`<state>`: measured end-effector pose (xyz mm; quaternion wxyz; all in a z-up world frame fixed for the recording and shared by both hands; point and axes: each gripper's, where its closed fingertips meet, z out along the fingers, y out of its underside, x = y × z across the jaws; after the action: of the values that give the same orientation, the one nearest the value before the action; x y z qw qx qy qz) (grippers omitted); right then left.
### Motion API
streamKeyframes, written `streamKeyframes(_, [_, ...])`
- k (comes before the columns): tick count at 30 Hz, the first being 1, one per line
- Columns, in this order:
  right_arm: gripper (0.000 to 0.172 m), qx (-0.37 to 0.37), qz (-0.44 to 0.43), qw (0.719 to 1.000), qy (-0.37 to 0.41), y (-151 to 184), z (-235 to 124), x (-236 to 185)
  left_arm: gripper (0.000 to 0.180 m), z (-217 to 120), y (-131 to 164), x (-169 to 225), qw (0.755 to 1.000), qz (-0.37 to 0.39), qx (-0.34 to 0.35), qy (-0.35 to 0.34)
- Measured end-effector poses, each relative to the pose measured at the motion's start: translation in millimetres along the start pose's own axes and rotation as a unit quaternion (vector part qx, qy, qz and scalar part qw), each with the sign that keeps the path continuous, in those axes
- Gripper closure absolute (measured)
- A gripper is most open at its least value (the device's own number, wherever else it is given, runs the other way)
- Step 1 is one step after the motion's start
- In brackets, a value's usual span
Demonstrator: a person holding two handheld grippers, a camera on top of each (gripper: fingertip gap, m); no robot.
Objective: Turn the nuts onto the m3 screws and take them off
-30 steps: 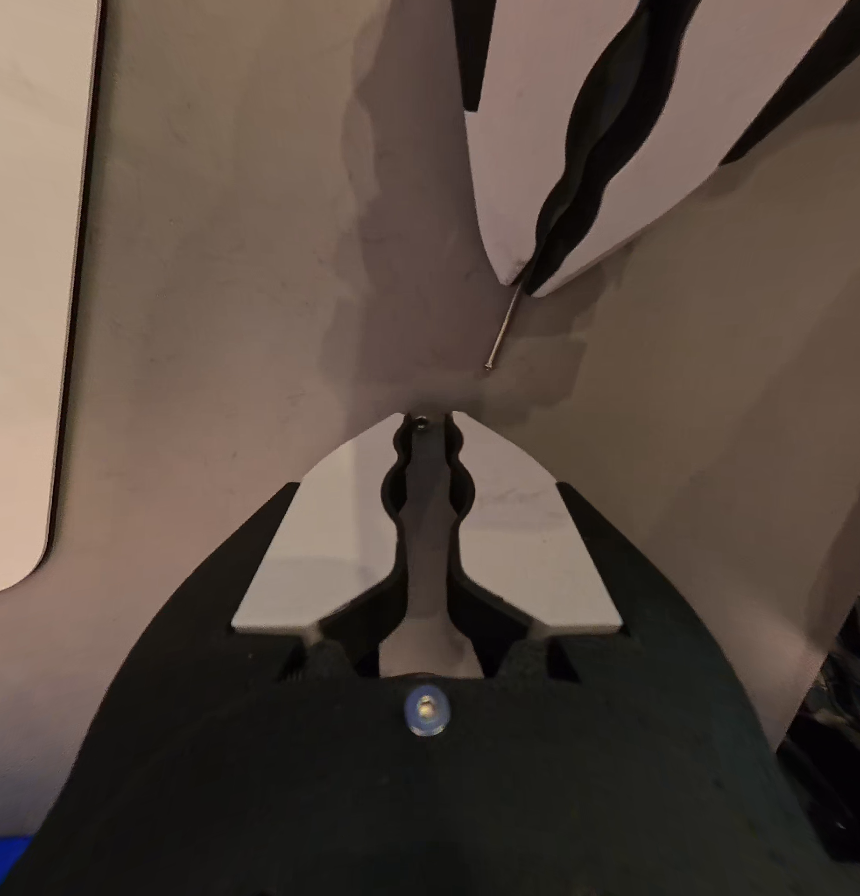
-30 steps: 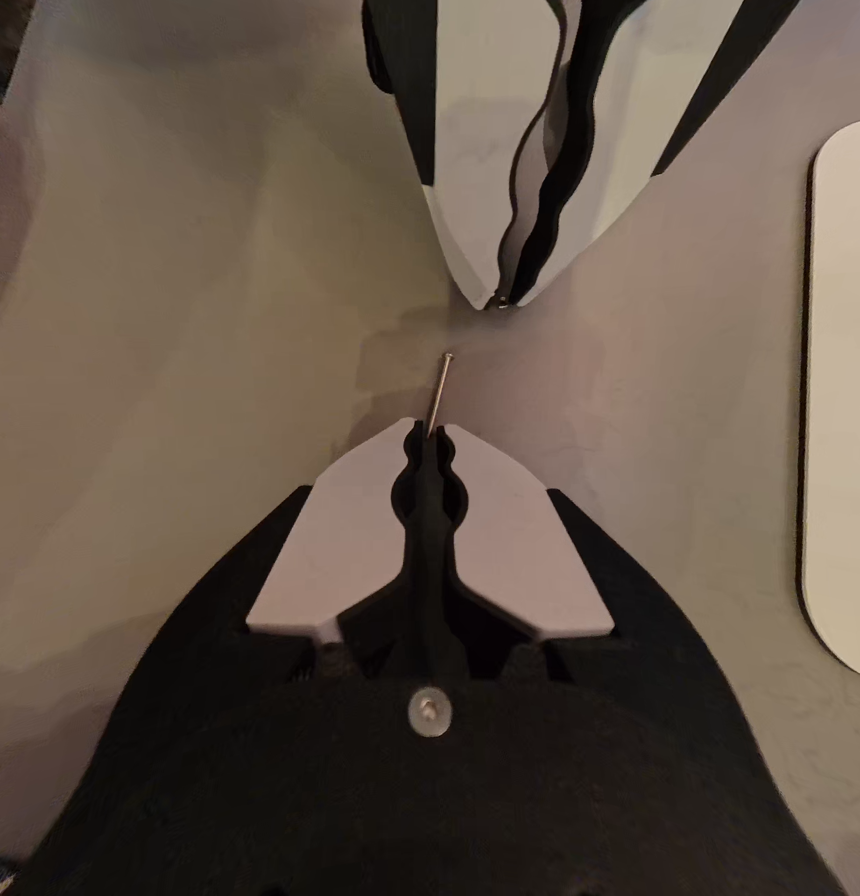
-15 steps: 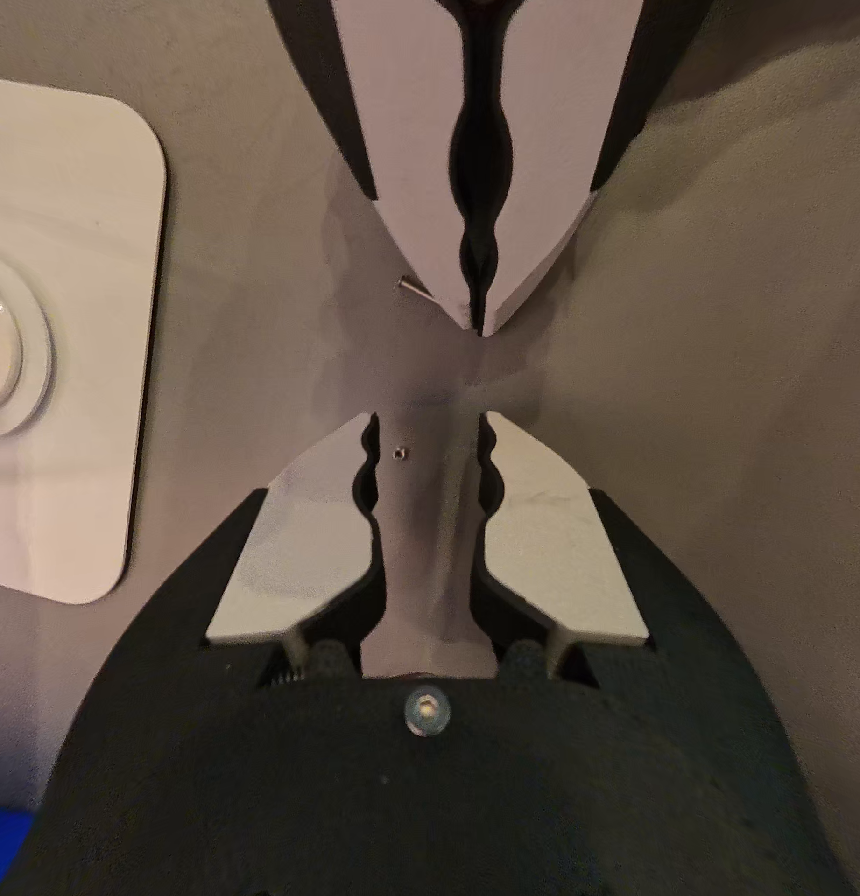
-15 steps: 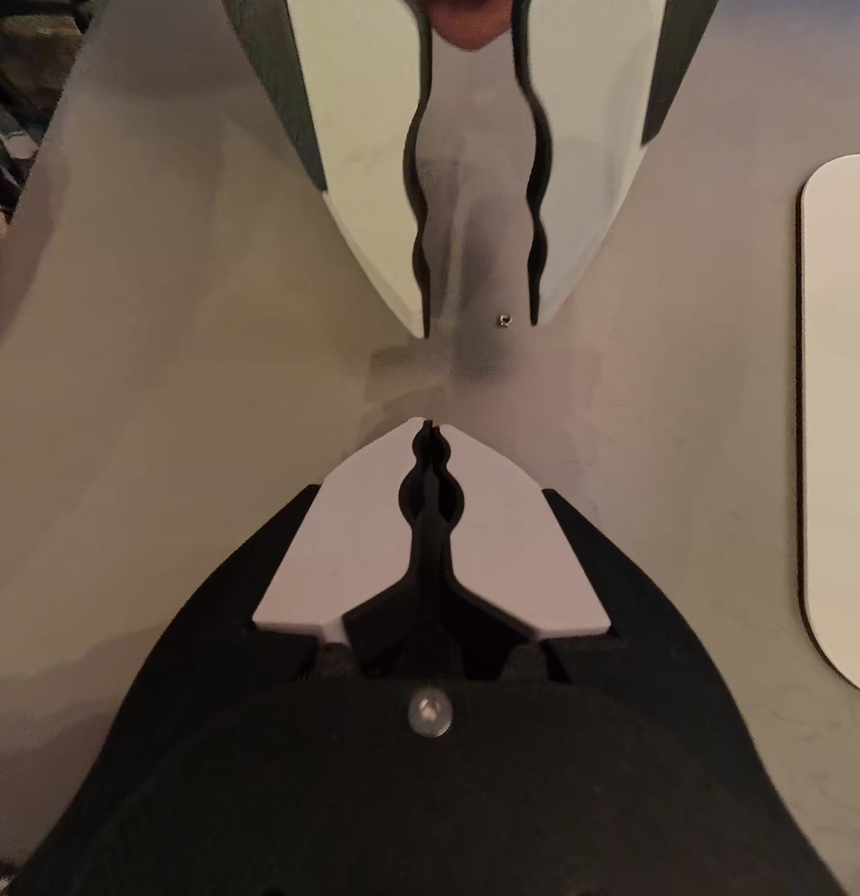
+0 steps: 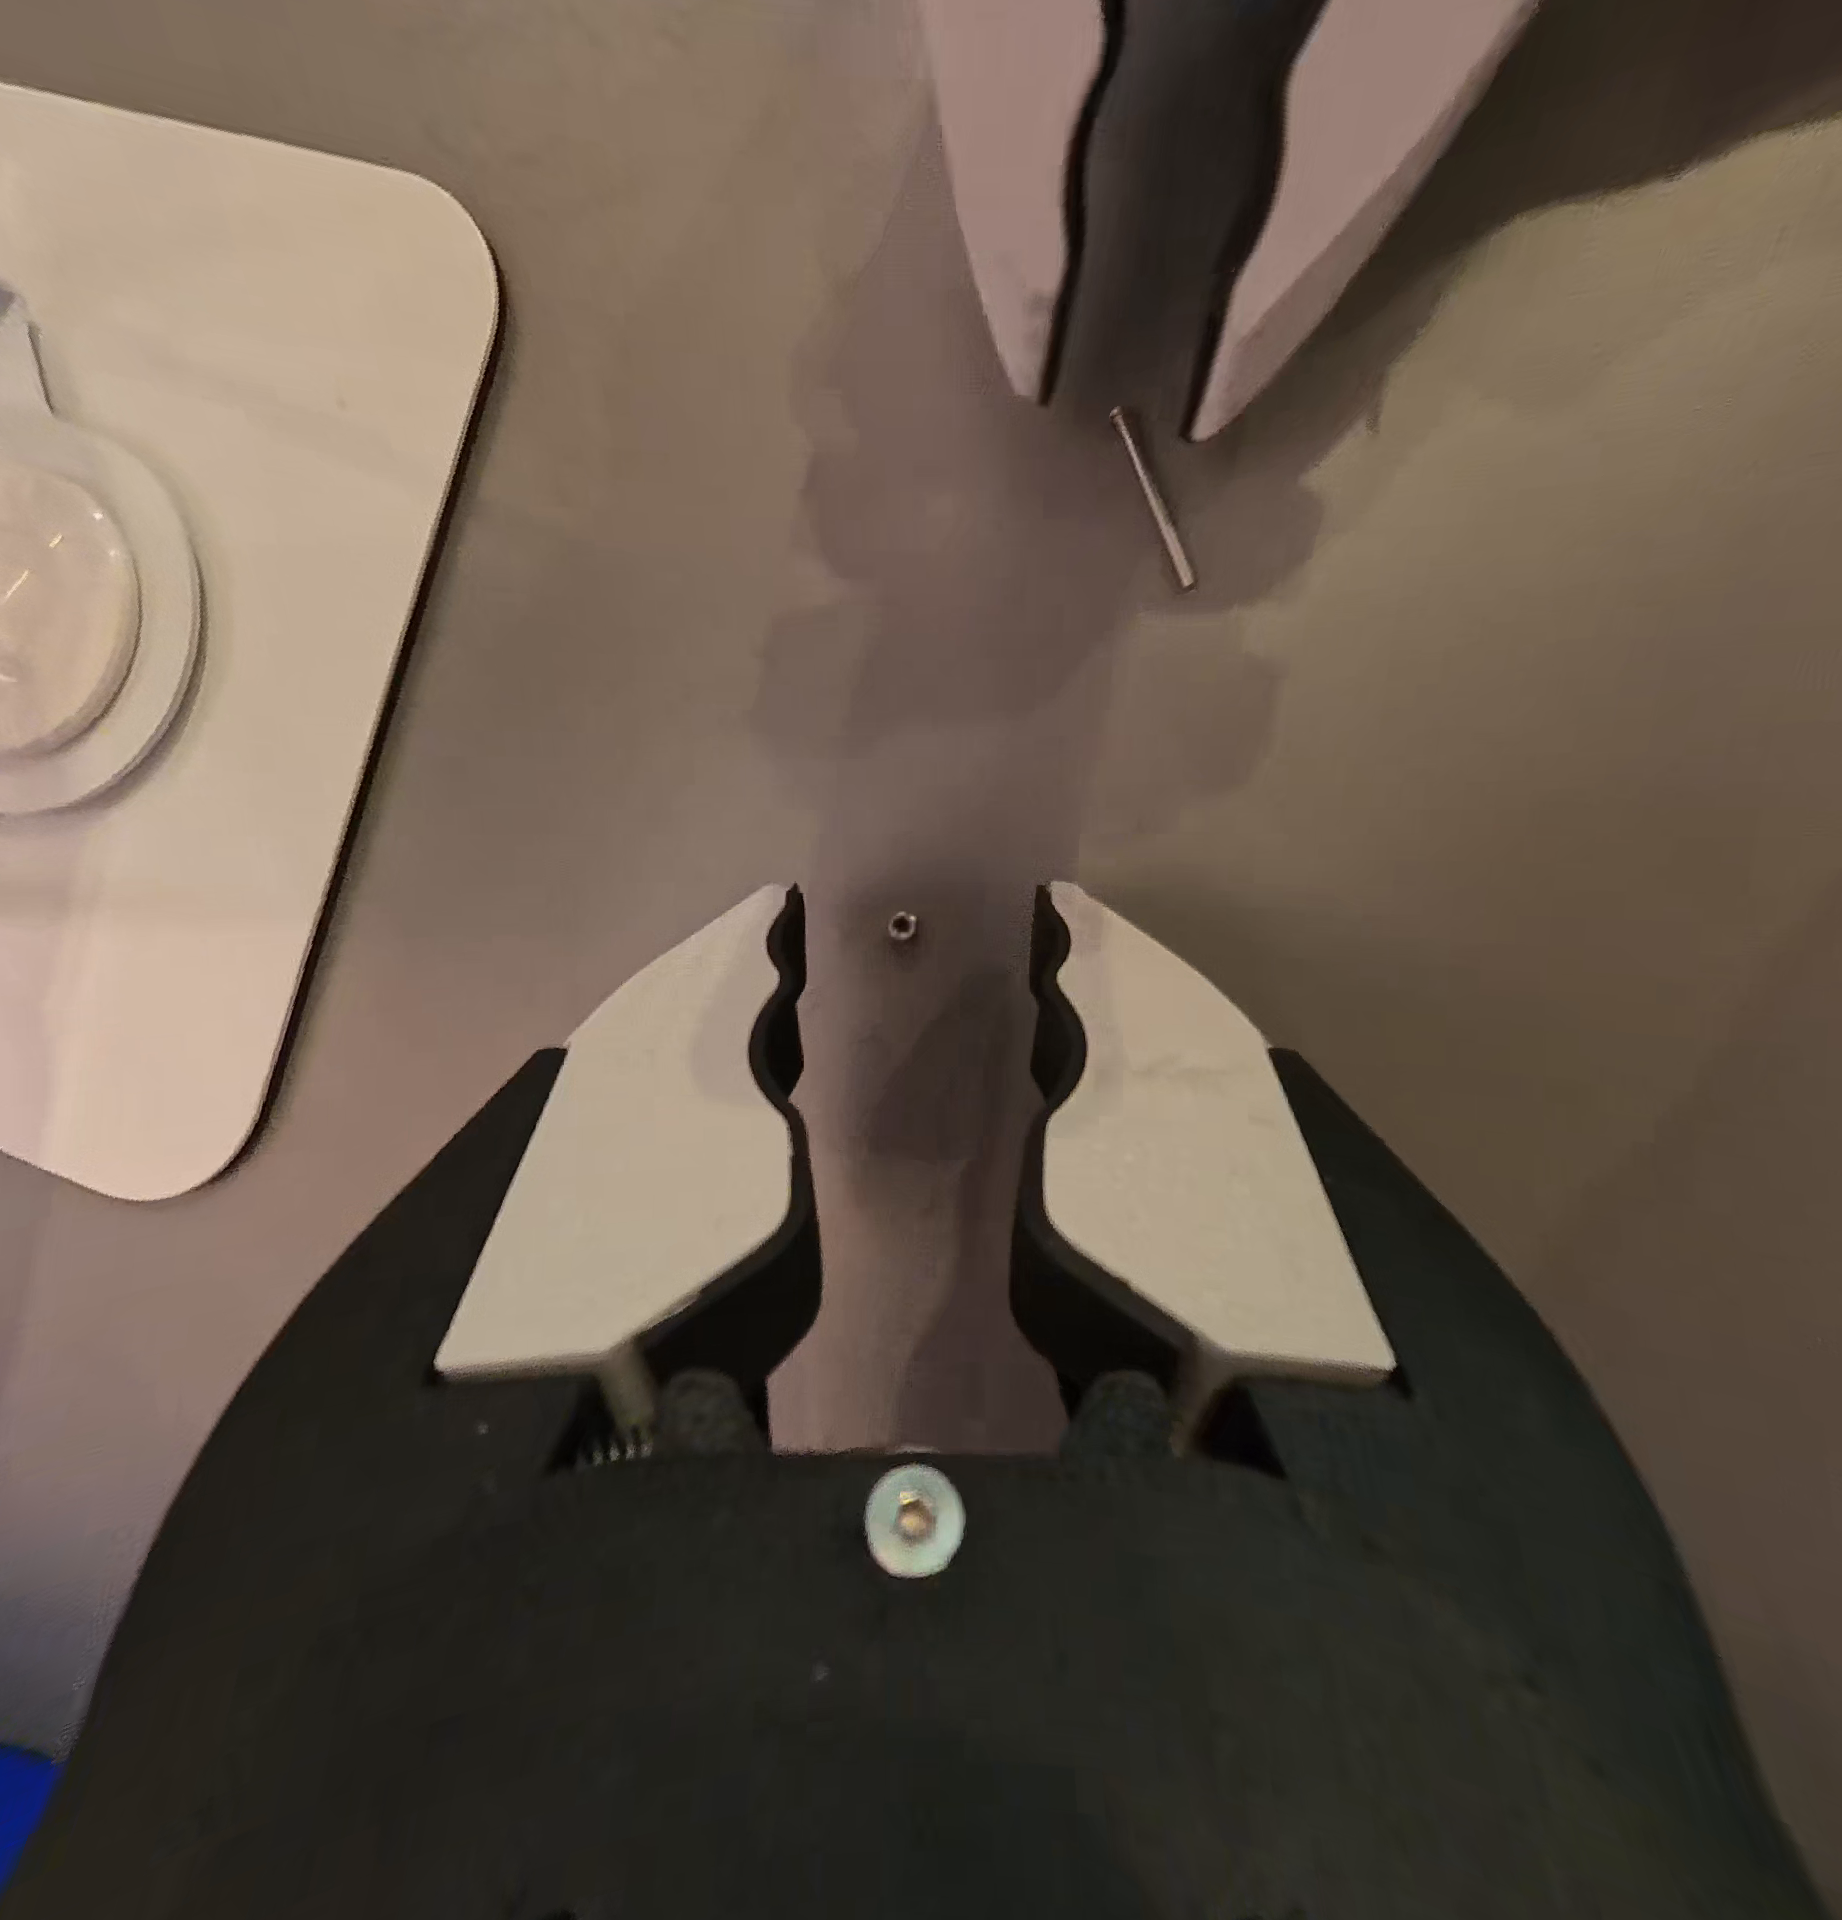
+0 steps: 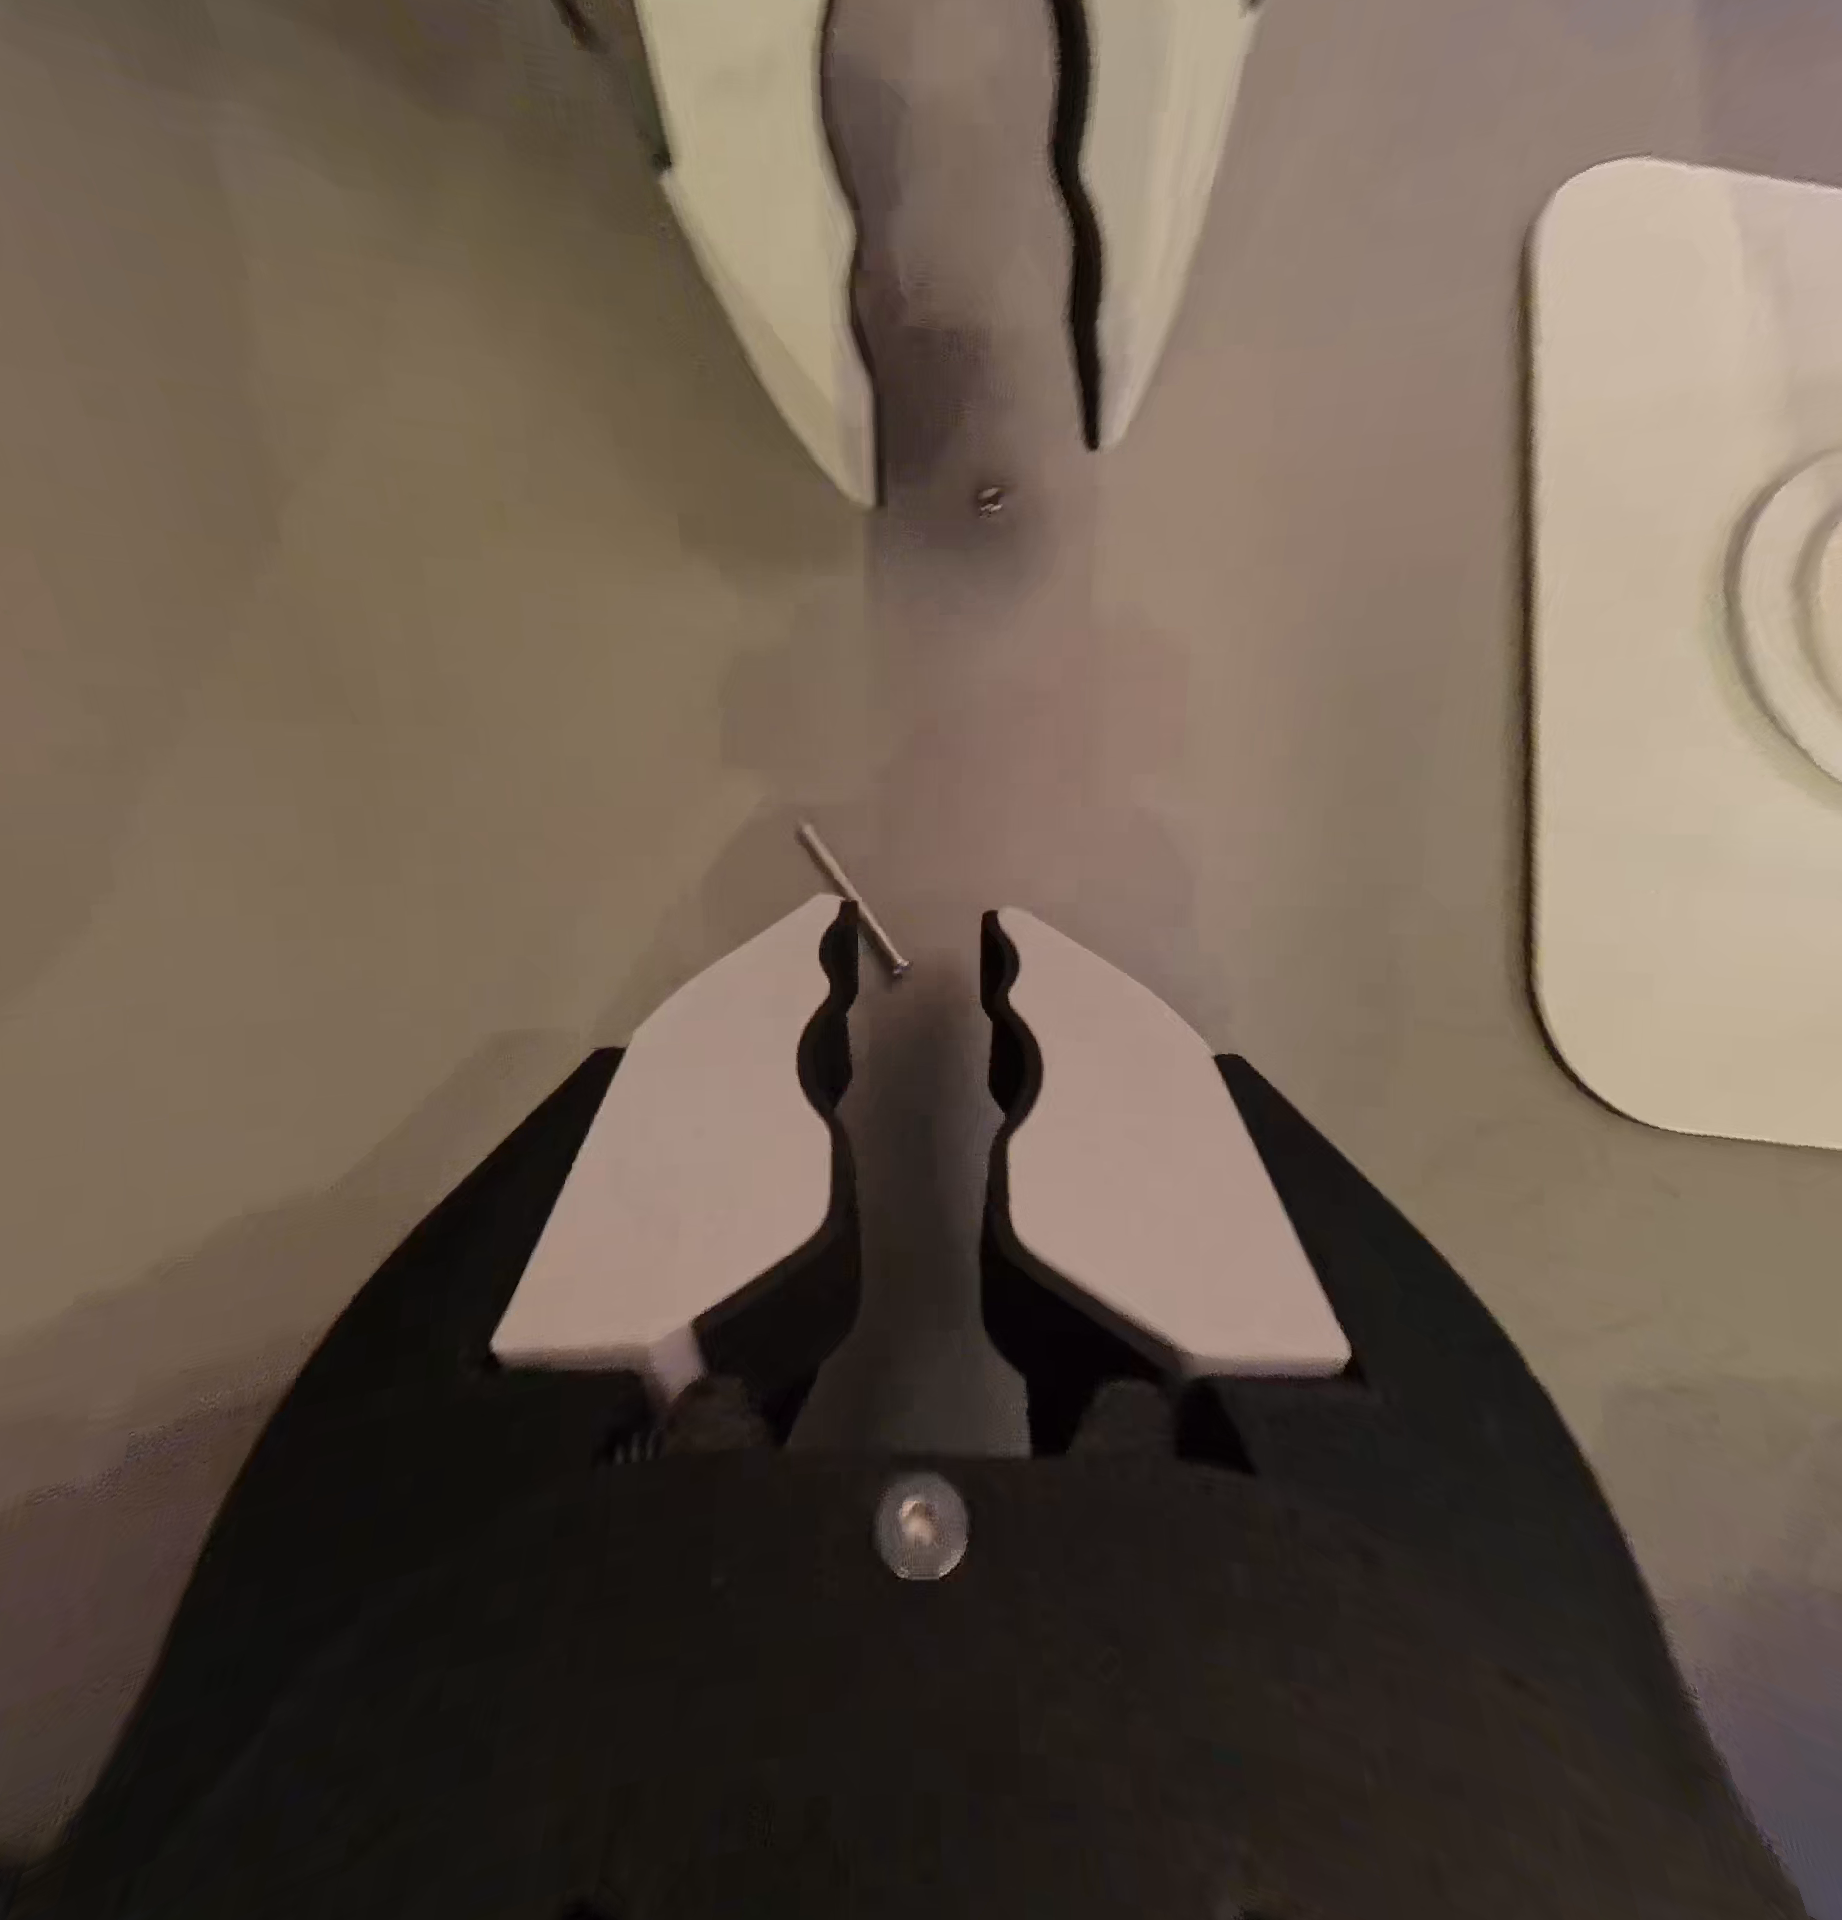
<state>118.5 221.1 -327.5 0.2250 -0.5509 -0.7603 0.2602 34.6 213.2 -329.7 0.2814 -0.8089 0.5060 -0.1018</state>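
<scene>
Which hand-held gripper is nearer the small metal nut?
Left. The nut lies on the table between the open left hand-held gripper fingertips, untouched; the right hand-held gripper sits opposite, by the thin pin.

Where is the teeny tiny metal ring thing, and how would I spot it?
Start at the grey tabletop and find the left gripper, whose fingers stand open. The small metal nut lies on the table between the fingertips, touching neither. Unlike the long thin metal pin lying by the right gripper, it is short, round and has a hole in its middle.
</scene>
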Motion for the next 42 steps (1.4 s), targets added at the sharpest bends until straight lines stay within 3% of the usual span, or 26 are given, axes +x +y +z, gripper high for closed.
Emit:
streamKeyframes(5, [0.144, -0.012, -0.033, 0.999, -0.029, 6.0, 8.2, -13.2, 0.139, -0.3, 2.7, 4.7, 1.0, -0.003, 0.012, 0.008])
streamKeyframes(9, [0.168, -0.014, -0.033, 0.998, -0.044, 4.9, 11.5, -16.2, 0.138, -0.6, 3.3, 11.0, 1.0, -0.004, 0.017, 0.014])
streamKeyframes(14, [0.169, -0.001, -0.006, 0.998, -0.058, 3.9, 11.7, -16.8, 0.138, -2.6, 1.1, 19.7, 0.999, -0.015, 0.032, 0.018])
streamKeyframes(18, [0.17, 0.023, 0.022, 0.998, -0.055, 0.6, 11.2, -14.7, 0.138, -3.4, -6.3, 27.7, 0.997, -0.038, 0.058, 0.027])
streamKeyframes(22, [0.17, 0.094, 0.06, 0.993, -0.045, -16.7, 2.7, -8.0, 0.138, -3.8, -17.2, 32.3, 0.992, -0.075, 0.097, 0.041])
streamKeyframes(27, [0.17, 0.215, 0.109, 0.97, -0.047, -44.5, -17.2, 1.2, 0.14, -13.8, -48.6, 30.4, 0.958, -0.17, 0.212, 0.095])
streamKeyframes(32, [0.17, 0.297, 0.127, 0.946, -0.029, -63.6, -32.5, 7.4, 0.15, -36.9, -79.4, 14.8, 0.889, -0.267, 0.34, 0.154])
streamKeyframes(36, [0.17, 0.312, 0.108, 0.944, -0.003, -69.5, -35.9, 7.8, 0.157, -38.3, -89.2, 13.8, 0.849, -0.309, 0.37, 0.216])
streamKeyframes(42, [0.17, 0.307, 0.085, 0.948, 0.018, -70.4, -37.6, 7.7, 0.178, -34.0, -93.3, 15.5, 0.831, -0.319, 0.377, 0.257])
